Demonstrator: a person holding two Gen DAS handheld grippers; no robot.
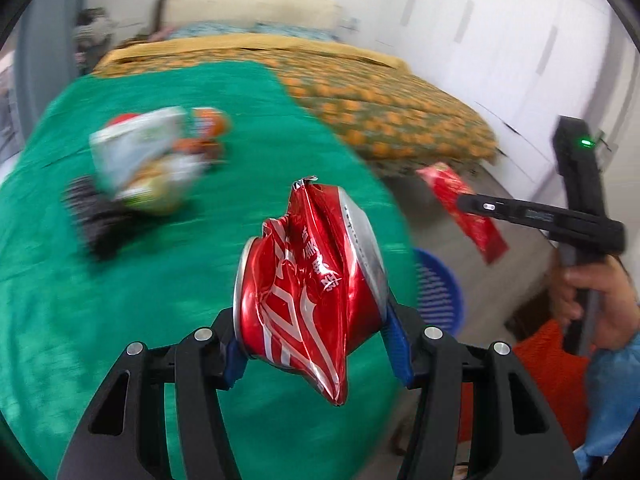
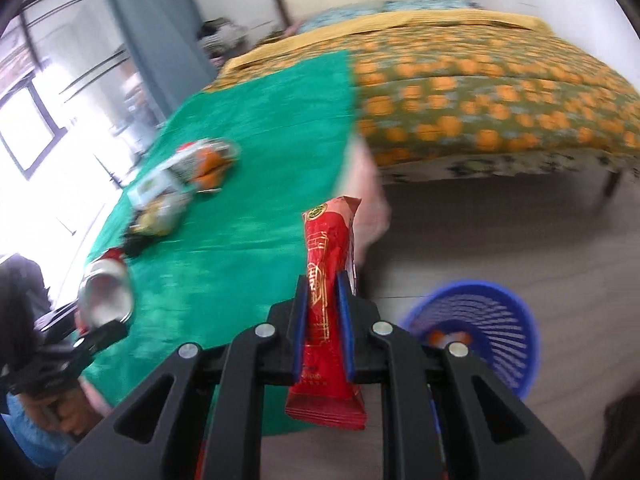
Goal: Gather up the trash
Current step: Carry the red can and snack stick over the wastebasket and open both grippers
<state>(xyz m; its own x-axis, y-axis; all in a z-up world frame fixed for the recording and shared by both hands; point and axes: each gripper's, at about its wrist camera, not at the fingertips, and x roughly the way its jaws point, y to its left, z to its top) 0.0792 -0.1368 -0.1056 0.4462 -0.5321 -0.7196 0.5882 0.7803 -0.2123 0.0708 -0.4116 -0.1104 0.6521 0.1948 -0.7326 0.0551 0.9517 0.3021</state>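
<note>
**Both tools loaded, basket off to the right**

The surface (image 1: 120,320) under its green cloth stands in front of a bed (image 1: 380,120); the one blue basket (image 2: 480,320) sits on the floor beyond the surface's right edge. From the right tool (image 2: 322,296) the basket lies low and just to the right, nearer than it is to the left tool (image 1: 316,344), which hangs over the surface with the basket showing past its right finger. So the right hand probably drops first.

The left tool is clamped on one crushed red can (image 1: 312,292), held half-wide across its ends. The right tool is squeezed narrow on one red wrapper (image 2: 326,300), its long axis running along the fingers, both ends free.

A blurred pile (image 1: 152,164) of a few packets is left on the cloth; the exact count is unclear.
</note>
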